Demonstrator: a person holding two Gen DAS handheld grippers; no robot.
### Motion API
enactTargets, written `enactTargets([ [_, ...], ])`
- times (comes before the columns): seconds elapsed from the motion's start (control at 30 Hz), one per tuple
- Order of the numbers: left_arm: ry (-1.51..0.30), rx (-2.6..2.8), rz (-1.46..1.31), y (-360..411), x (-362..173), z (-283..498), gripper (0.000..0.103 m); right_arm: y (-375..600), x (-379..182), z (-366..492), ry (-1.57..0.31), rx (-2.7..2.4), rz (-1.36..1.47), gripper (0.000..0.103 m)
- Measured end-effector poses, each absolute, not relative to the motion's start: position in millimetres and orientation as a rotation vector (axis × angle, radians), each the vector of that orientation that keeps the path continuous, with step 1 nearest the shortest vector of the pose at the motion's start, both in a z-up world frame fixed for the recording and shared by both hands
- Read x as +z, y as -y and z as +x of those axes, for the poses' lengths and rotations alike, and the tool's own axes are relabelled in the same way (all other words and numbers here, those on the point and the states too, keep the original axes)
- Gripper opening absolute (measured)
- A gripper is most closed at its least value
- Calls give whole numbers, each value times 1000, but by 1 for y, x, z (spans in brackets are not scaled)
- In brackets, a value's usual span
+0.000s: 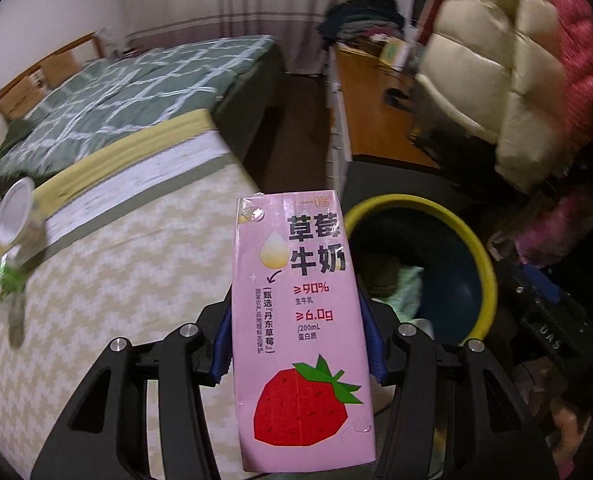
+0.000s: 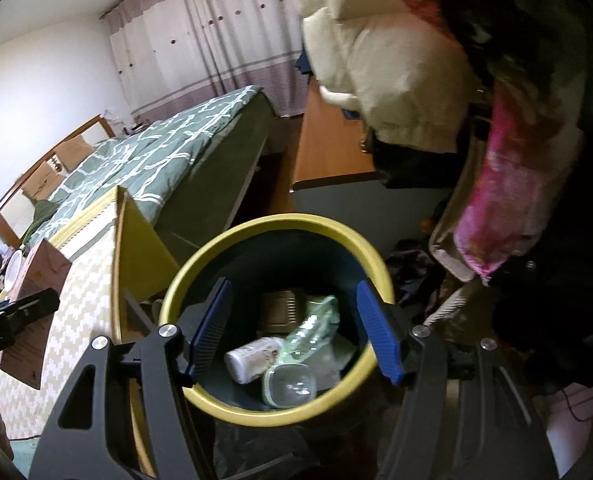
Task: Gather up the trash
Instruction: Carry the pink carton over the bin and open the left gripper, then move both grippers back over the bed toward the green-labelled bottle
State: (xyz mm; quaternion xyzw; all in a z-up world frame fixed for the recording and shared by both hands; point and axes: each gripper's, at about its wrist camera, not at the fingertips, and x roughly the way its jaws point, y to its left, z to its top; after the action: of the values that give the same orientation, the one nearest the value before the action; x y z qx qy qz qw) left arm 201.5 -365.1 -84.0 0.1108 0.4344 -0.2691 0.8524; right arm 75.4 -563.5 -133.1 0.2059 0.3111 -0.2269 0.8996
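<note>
My left gripper point(image 1: 298, 340) is shut on a pink strawberry milk carton point(image 1: 300, 320) and holds it upright above the patterned table edge, just left of the yellow-rimmed dark bin point(image 1: 476, 236). The carton also shows in the right wrist view point(image 2: 36, 292), held by the left gripper at the far left. My right gripper point(image 2: 294, 328) is open and empty above the bin point(image 2: 232, 248). Inside the bin lie a white bottle point(image 2: 250, 360), a clear plastic bottle point(image 2: 312, 328), a clear cup point(image 2: 290, 388) and a dark box point(image 2: 280, 308).
A white cup point(image 1: 14, 216) and a green-labelled plastic bottle point(image 1: 10, 280) stand on the table point(image 1: 136, 264) at the left. A bed with a green quilt point(image 1: 136, 88) lies behind. Hanging jackets point(image 1: 516, 72) crowd the right side.
</note>
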Motion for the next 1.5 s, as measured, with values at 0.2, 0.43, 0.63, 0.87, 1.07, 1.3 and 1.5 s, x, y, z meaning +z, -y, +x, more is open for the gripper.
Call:
enactTargets([
  [0.2, -916, -644, 296, 418, -91, 193, 52, 584, -138, 58, -639, -520, 444, 62],
  [0.43, -979, -718, 327, 472, -115, 196, 52, 602, -144, 45, -644, -558, 466, 62],
  [0.63, -1023, -736, 322, 502, -135, 206, 52, 608, -148, 41, -651, -570, 473, 62],
  [0.87, -972, -724, 297, 485, -124, 204, 81, 609, -149, 43, -654, -571, 471, 62],
  [1.07, -844, -707, 254, 425, -82, 189, 93, 600, -147, 49, -661, -550, 456, 62],
  [1.3, -719, -608, 181, 337, -49, 179, 98, 578, -138, 60, -664, -513, 420, 62],
  [1.5, -695, -475, 94, 251, -42, 183, 98, 553, -129, 73, -670, -479, 375, 64],
])
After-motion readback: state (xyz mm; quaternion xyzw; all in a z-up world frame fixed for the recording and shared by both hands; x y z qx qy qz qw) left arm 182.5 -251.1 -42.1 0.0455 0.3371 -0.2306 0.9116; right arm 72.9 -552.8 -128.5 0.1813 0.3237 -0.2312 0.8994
